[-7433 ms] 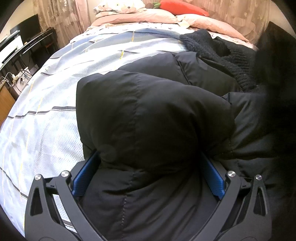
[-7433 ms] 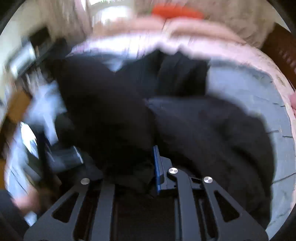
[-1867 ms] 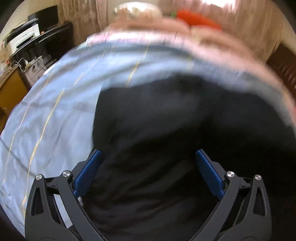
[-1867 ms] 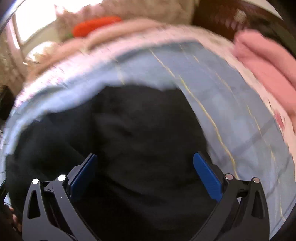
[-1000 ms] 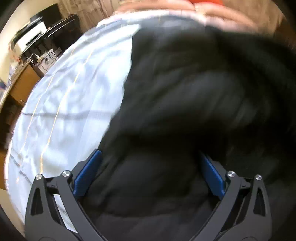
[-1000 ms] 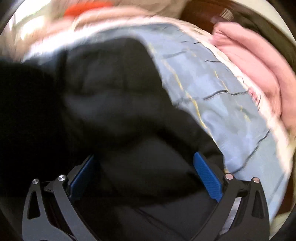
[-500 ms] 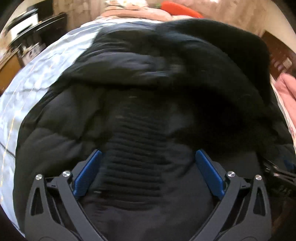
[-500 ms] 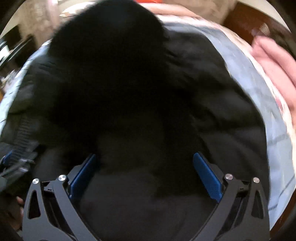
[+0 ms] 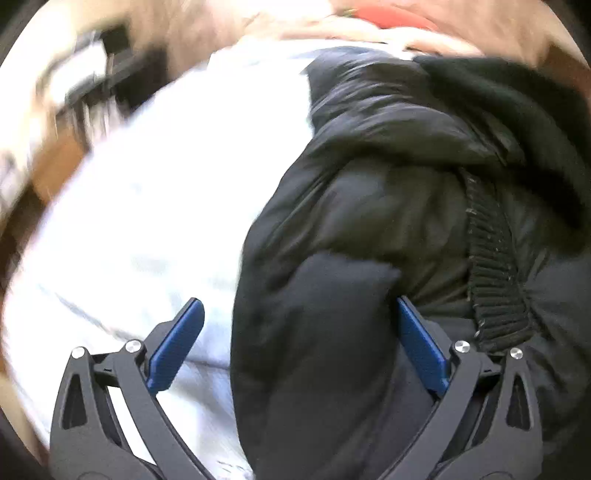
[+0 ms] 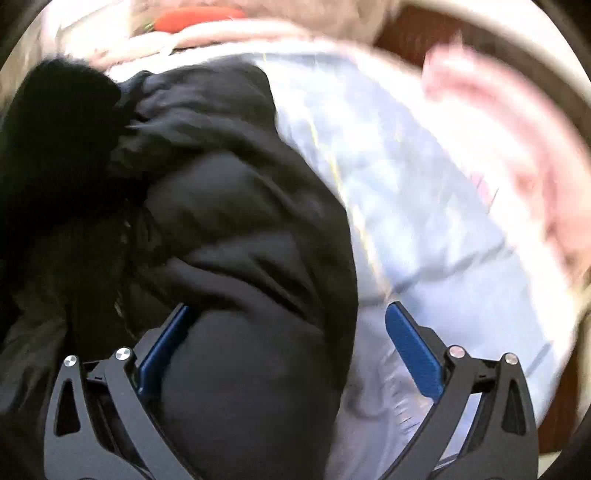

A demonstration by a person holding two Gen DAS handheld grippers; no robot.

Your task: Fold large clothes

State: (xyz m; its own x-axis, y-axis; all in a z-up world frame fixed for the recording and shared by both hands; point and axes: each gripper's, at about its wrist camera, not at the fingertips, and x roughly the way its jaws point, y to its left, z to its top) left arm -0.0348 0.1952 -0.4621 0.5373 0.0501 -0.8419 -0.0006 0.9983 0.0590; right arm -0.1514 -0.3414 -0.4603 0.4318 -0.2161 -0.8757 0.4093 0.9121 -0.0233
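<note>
A large black puffer jacket (image 9: 388,206) lies bunched on the pale blue bed sheet (image 9: 177,177), with a ribbed knit band (image 9: 491,266) along its right part. My left gripper (image 9: 301,332) is open, its jaws wide over the jacket's left edge, and a padded fold lies between them. In the right wrist view the same jacket (image 10: 229,221) fills the left half. My right gripper (image 10: 288,332) is open over the jacket's right edge, with jacket and bare sheet (image 10: 406,206) between its jaws. Both views are motion blurred.
Pink bedding and a red cushion (image 9: 391,18) lie at the head of the bed. A folded pink blanket (image 10: 517,147) sits on the bed's right side. Dark furniture (image 9: 96,85) and a wooden piece stand left of the bed.
Both grippers have swung outward, the left toward the jacket's left edge, the right toward its right edge, so bare sheet now shows in each view. Both stay open.
</note>
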